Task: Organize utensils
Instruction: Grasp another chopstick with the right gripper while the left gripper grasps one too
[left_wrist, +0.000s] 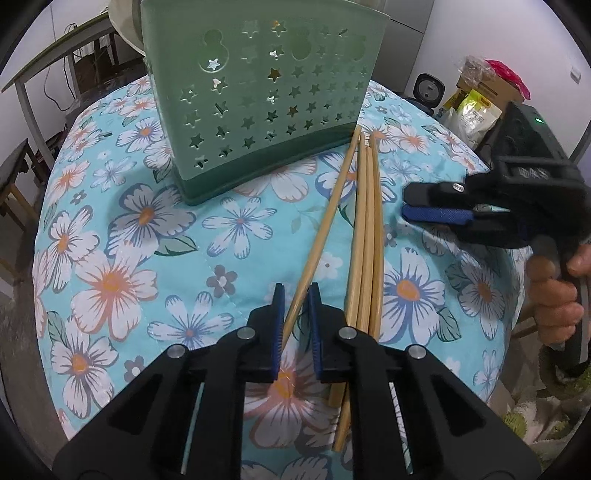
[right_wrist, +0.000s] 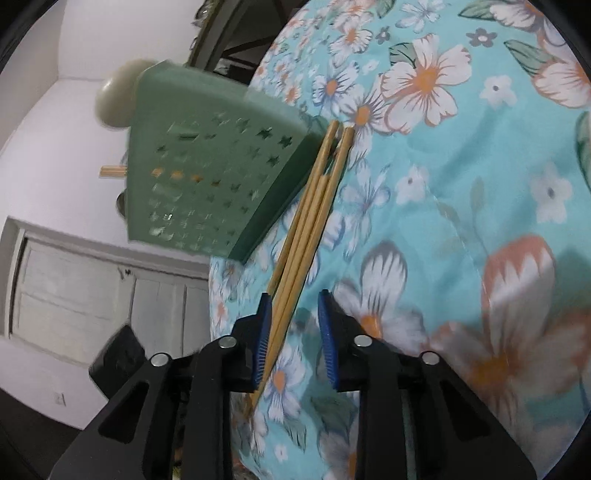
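Four bamboo chopsticks (left_wrist: 364, 236) lie on the flowered cloth (left_wrist: 122, 280) of the worktop in the left wrist view, just in front of the green star-punched holder (left_wrist: 266, 96) that stands upright behind them. Three lie bundled side by side; the fourth (left_wrist: 325, 229) splays off to the left, crossing under the others near the camera. The left claw (left_wrist: 296, 295) straddles that stray stick, jaws drawn close around it — whether the blue pads actually press on it I cannot tell, since a sliver of gap shows on the right side. The right claw (left_wrist: 410, 203) reaches in from the right, its jaws nearly together just beside the bundle, with nothing seen between them.

In the right wrist view the picture is rolled, so the holder (right_wrist: 207, 177) appears tipped. The chopsticks (right_wrist: 314, 206) run from its dark base toward the camera, and the right claw (right_wrist: 293, 299) has them lying against its left pad, the right pad standing clear; jaws apart, no grip.

These sticks look light, stiff and smooth — likely to roll or swivel if pinched off-centre. A hold near the thicker end or the middle, square across the shaft, should keep one from pivoting when it is tipped into the holder.
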